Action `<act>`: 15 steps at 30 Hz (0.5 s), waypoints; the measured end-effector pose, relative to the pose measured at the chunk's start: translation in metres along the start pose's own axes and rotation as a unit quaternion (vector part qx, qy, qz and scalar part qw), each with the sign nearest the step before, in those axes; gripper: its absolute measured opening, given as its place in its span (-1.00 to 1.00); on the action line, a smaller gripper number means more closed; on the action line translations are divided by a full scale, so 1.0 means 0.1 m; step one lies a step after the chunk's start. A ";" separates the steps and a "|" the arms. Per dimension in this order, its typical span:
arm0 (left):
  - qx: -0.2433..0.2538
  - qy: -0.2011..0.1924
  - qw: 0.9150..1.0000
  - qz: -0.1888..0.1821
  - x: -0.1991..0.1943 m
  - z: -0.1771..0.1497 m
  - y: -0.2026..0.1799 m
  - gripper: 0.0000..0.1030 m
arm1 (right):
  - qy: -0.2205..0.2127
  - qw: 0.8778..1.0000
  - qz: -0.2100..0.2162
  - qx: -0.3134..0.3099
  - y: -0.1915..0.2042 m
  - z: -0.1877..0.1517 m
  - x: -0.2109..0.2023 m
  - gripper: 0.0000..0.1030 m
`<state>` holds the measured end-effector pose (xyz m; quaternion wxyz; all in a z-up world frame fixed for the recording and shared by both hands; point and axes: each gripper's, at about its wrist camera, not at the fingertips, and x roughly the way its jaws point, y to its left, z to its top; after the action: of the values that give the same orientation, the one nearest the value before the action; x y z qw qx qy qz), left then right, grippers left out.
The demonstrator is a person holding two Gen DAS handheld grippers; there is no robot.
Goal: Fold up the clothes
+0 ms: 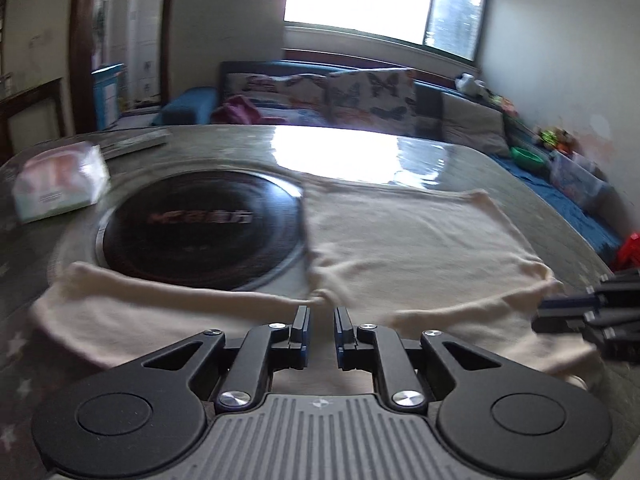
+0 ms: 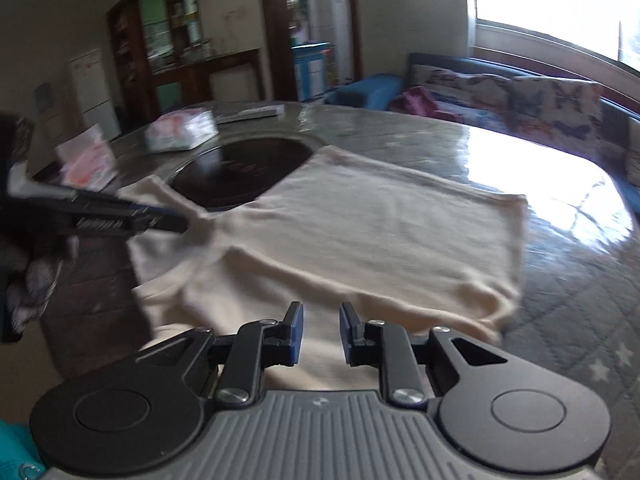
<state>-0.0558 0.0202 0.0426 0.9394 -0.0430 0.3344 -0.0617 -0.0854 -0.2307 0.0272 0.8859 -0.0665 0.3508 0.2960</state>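
A cream shirt (image 1: 408, 232) lies spread flat on the round table, also seen in the right wrist view (image 2: 380, 224). One sleeve (image 1: 152, 296) stretches left across a black induction hob. My left gripper (image 1: 321, 316) is open, its fingertips just short of a bunched armpit fold. In the right wrist view the left gripper (image 2: 176, 222) reaches that same fold from the left. My right gripper (image 2: 321, 320) is open and hovers over the shirt's near edge. It shows at the right edge of the left wrist view (image 1: 560, 316).
A black round hob (image 1: 200, 224) is set in the table's middle. A tissue pack (image 1: 60, 180) lies at the left, and another pack (image 2: 86, 156) lies near it. A sofa (image 1: 360, 96) with butterfly cushions stands behind the table (image 1: 520, 184).
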 end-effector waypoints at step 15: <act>-0.118 -0.021 0.977 0.179 -0.21 -0.05 0.89 -0.22 | 0.021 0.995 0.070 -0.064 0.47 0.09 0.39 -0.61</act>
<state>-0.0672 0.1111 0.0407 0.9303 -0.0944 0.3220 0.1482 -0.0846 -0.1705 0.0120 0.8493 -0.1042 0.3536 0.3778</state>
